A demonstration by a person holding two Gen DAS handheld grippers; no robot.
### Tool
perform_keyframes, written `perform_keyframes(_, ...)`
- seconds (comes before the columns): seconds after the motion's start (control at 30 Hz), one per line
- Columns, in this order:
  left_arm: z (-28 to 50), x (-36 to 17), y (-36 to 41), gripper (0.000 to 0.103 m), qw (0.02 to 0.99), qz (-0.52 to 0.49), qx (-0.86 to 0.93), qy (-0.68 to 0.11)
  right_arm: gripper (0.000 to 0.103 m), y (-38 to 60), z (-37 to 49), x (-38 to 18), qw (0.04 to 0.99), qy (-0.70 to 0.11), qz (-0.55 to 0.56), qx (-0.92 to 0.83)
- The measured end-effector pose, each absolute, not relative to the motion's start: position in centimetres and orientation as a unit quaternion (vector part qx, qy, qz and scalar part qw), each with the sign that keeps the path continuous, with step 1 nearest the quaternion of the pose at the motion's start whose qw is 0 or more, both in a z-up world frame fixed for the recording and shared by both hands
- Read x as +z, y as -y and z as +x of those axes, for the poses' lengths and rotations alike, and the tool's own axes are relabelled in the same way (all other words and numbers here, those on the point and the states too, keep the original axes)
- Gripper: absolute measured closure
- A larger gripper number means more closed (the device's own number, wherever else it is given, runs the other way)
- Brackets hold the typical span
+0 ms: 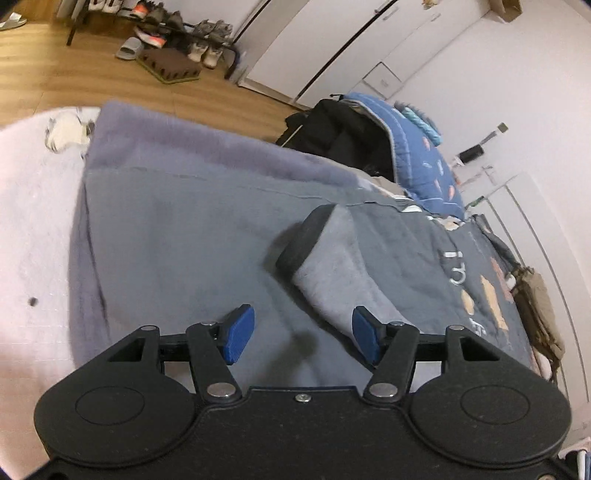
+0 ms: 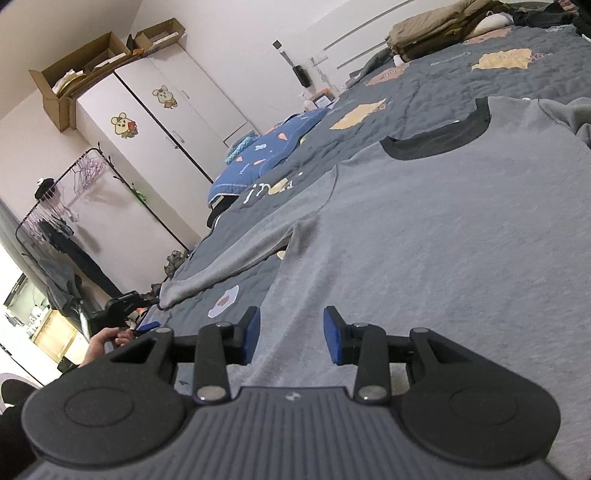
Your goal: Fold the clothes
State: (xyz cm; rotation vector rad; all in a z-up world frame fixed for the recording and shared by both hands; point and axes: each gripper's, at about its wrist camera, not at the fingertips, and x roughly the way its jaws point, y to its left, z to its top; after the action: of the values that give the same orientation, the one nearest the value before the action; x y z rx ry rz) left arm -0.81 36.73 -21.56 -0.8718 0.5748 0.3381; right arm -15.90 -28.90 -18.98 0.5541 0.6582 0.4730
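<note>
A grey sweatshirt (image 2: 443, 240) with a black collar (image 2: 439, 142) lies flat on the dark grey quilt (image 2: 424, 92). Its one sleeve (image 2: 229, 258) stretches out to the left toward the bed's edge. In the left wrist view that sleeve (image 1: 343, 273) ends in a black cuff (image 1: 306, 240) and runs back to my right-hand fingertip. My left gripper (image 1: 303, 336) hovers open over the quilt (image 1: 184, 240), holding nothing. My right gripper (image 2: 291, 334) is open just above the sweatshirt's side near the hem, empty. The left gripper (image 2: 123, 304) and a hand (image 2: 107, 339) show by the sleeve's end.
A lilac fleece blanket (image 1: 166, 144) lies past the quilt, with a white rug (image 1: 33, 229) beside it. A blue patterned quilt (image 1: 424, 155) and black clothes (image 1: 340, 133) are heaped nearby. Folded khaki clothes (image 2: 436, 33) sit on the bed's far side. A shoe rack (image 1: 177, 26), wardrobe (image 2: 155, 122) and clothes rail (image 2: 66, 206) line the walls.
</note>
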Motion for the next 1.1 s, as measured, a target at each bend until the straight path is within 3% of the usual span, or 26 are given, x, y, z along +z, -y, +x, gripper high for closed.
perform_keyframes(0.27,2.2,-22.6,-35.7,0.047,0.854,-0.423,0.173,-0.247,0.067,29.2,-15.7,-19.7,0.879,-0.324,0.270,0.222)
perform_keyframes(0.3,2.3,-22.7,-35.7,0.057,0.855,-0.422,0.179,-0.243,0.067,29.3,-15.7,-19.8,0.876,-0.326,0.276,0.223)
perform_keyframes(0.33,2.6,-22.7,-35.8,0.079,0.855,-0.419,0.187,-0.239,0.067,29.4,-15.6,-19.9,0.875,-0.326,0.279,0.222)
perform_keyframes(0.37,2.9,-22.7,-36.0,0.089,0.856,-0.414,0.195,-0.240,0.067,29.5,-15.7,-20.0,0.875,-0.326,0.282,0.221)
perform_keyframes(0.43,3.4,-21.8,-36.0,0.098,0.868,-0.390,0.196,-0.237,0.067,29.5,-15.7,-20.0,0.876,-0.327,0.279,0.218)
perform_keyframes(0.7,5.3,-13.2,-28.7,0.100,0.927,-0.320,0.080,-0.180,0.067,30.2,-15.5,-19.7,0.877,-0.320,0.290,0.210)
perform_keyframes(0.9,5.7,-8.9,-12.1,0.100,0.937,-0.270,-0.112,-0.191,0.067,31.4,-15.9,-18.5,0.884,-0.299,0.298,0.200)
perform_keyframes(1.1,3.6,-11.8,5.1,0.100,0.907,-0.238,-0.240,-0.249,0.067,34.1,-16.2,-17.2,0.893,-0.276,0.311,0.169)
